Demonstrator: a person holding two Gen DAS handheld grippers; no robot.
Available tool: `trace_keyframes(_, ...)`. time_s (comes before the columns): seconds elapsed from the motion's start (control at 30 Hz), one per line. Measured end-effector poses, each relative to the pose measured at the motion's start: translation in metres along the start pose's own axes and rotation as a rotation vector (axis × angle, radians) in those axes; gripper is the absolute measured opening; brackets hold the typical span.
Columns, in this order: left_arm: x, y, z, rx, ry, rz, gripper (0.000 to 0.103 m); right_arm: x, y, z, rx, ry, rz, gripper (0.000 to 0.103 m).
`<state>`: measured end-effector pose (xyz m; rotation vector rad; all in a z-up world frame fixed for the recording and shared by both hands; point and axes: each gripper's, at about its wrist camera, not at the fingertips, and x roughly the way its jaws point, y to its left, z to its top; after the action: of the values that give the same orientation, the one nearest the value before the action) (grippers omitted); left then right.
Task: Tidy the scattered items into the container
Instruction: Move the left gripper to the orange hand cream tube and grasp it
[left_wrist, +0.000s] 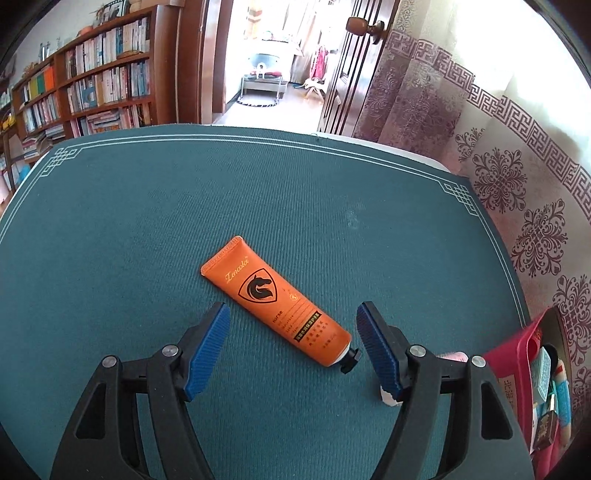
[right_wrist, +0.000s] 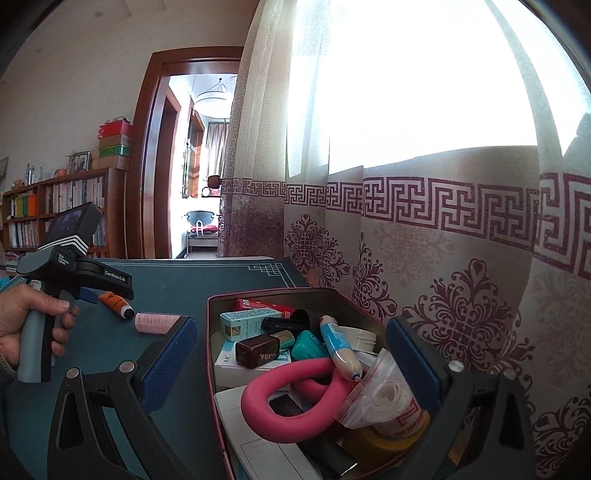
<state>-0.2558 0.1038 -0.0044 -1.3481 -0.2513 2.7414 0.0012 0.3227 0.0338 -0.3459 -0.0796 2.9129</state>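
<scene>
Pretty bright room, sun blasting through a cream curtain (right_wrist: 424, 229) with maroon patterns, a wooden bookshelf (left_wrist: 92, 81) crammed with books on the left wall, and an open wood-framed doorway (right_wrist: 192, 162) into another sunlit room.

The right edge of the left wrist view cuts off the red rectangular container (left_wrist: 517, 354). The right finger (left_wrist: 380, 354) hides most of the pink ribbed roller (left_wrist: 452, 356).

A lived-in home: packed bookshelf (left_wrist: 88, 74), patterned curtain (right_wrist: 424, 258), doorway (right_wrist: 199, 162) to a further room.
</scene>
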Motion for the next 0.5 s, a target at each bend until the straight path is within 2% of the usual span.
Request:
trace_keyframes(0.17, 0.014, -0.003, 0.001, -0.015, 0.019, 0.025, 0.074, -0.001, 0.003, -0.001, -0.012, 0.0, 0.008, 0.102)
trace_keyframes(0.33, 0.012, -0.005, -0.006, 0.059, 0.003, 0.054, 0.074, -0.001, 0.004, -0.001, -0.017, -0.001, 0.009, 0.102)
trace_keyframes(0.5, 0.005, 0.007, -0.018, 0.159, -0.016, 0.126, 0.074, -0.002, 0.003, -0.001, -0.009, 0.003, 0.007, 0.102)
